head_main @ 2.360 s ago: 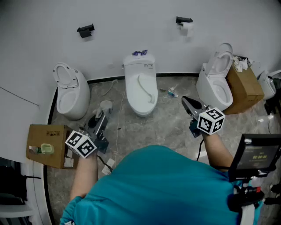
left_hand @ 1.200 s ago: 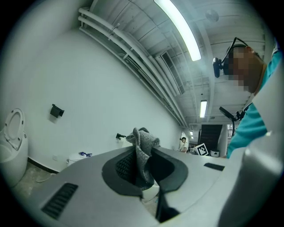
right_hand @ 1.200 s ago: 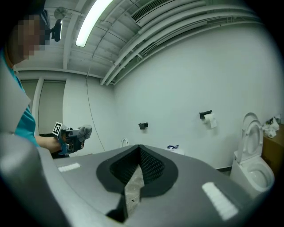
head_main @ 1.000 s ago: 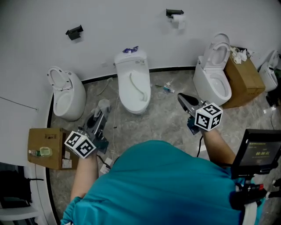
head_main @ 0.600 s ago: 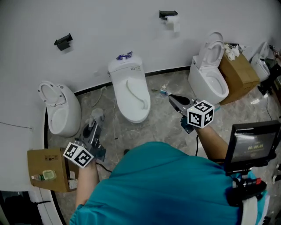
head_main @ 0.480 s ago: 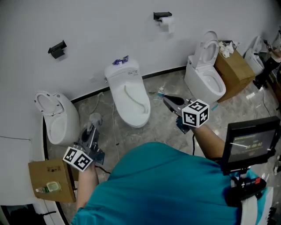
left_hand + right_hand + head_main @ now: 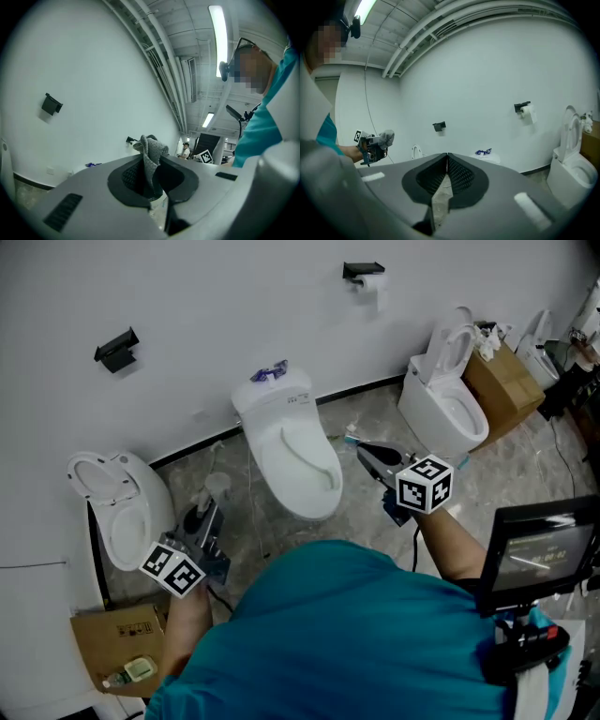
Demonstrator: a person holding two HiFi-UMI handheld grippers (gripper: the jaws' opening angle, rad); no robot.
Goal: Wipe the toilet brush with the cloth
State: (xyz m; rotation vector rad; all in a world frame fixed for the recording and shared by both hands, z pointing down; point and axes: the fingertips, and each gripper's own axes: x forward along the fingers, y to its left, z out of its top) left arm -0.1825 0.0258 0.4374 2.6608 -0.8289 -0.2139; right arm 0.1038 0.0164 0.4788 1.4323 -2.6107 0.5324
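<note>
**A:** What's nearest?

**B:** The left tongs (image 7: 207,516) are clamped on the grey cloth (image 7: 151,155). A fold is pinched between the pads, and a crumpled tuft sticks out past the tips.

**A:** How will it handle?

**B:** I'd say soft, light and limp. It should wrap round whatever it rubs, but only the tuft is free to do the work. The hold looks deep enough not to slip.

**A:** And the other hand?

**B:** The right tongs (image 7: 446,160) are pressed fully together with nothing between them, held level over the floor (image 7: 361,512).

**A:** Where's the toilet brush?

**B:** I can't pick it out for certain. Further off, a thin curved white thing (image 7: 310,454) lies on the closed lid of the middle toilet (image 7: 281,404). A small item (image 7: 350,436) lies on the floor just right of that toilet. Either might be it.

**A:** If it's the brush, where should the tongs take hold?

**B:** Probably mid-handle. I'd expect a stiff, light, smooth plastic handle that could twist in a loose grip, so it needs a firm hold well clear of the bristle end.
</note>
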